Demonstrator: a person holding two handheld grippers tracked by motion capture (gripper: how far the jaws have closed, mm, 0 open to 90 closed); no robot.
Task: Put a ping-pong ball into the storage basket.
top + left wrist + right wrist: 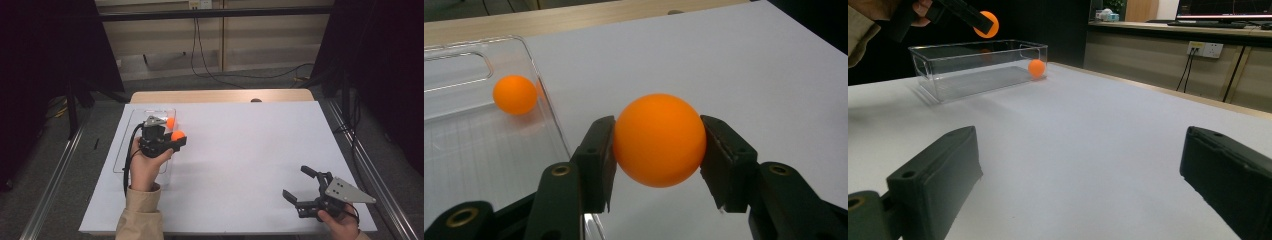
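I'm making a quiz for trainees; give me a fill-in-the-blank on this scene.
1. The left gripper is shut on an orange ____.
2. A second ball lies inside the clear ____.
3. The right gripper has its jaws ____ with nothing between them.
4. The held ball is ____ the white table, not resting on it.

Missing words: ball; box; open; above
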